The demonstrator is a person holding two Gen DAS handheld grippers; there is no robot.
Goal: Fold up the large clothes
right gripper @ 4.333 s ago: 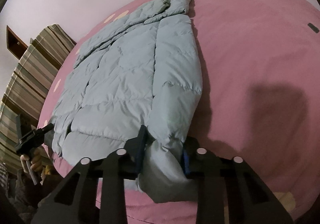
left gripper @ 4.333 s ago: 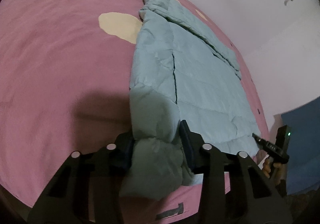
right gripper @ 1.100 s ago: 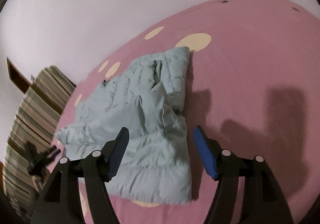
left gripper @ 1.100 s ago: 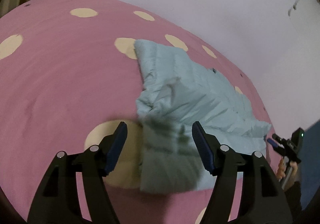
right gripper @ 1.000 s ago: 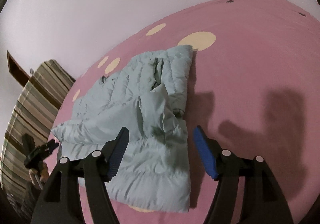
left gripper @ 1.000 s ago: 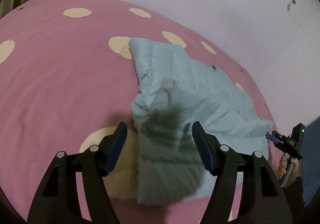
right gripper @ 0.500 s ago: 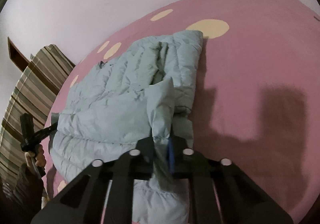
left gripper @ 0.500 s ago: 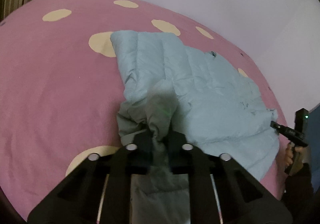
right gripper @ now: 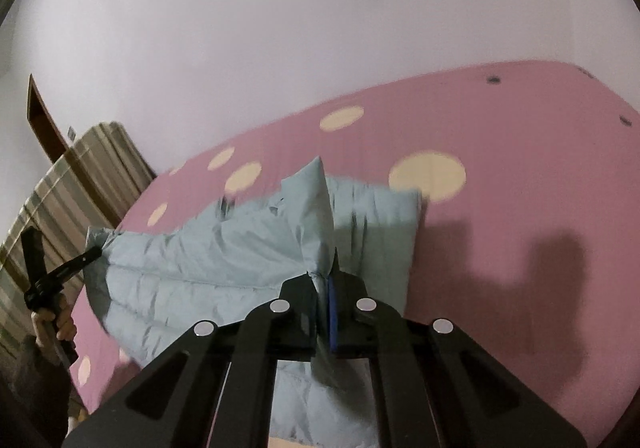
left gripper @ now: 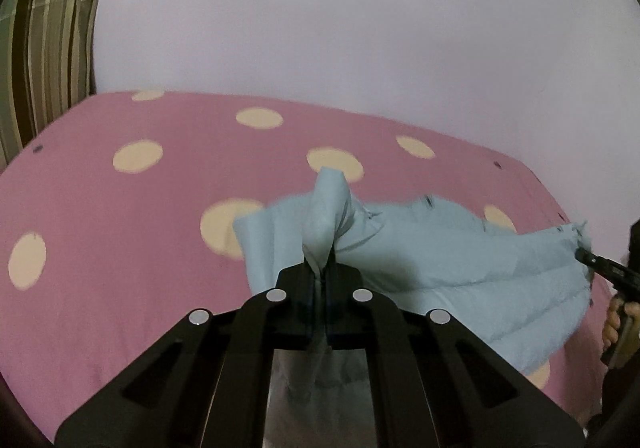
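A pale blue quilted puffer jacket [left gripper: 440, 260] hangs lifted above a pink bed sheet [left gripper: 120, 208] with cream dots. My left gripper [left gripper: 320, 280] is shut on one pinched edge of the jacket, the fabric rising in a peak above the jaws. In the right wrist view the same jacket [right gripper: 200, 260] stretches to the left, and my right gripper [right gripper: 324, 288] is shut on its other edge. Each view shows the opposite gripper, held by a hand, at the jacket's far corner: the right gripper [left gripper: 600, 268] and the left gripper [right gripper: 68, 268].
A white wall stands behind the bed. A striped curtain [left gripper: 44, 60] hangs at the left, and the striped curtain [right gripper: 80, 184] and a brown door frame [right gripper: 44, 116] show in the right wrist view. A person's hand [right gripper: 56, 320] holds the left gripper's handle.
Both grippers closed from wide open onto the jacket's edges, then rose, lifting the jacket off the sheet; the views now tilt up toward the wall.
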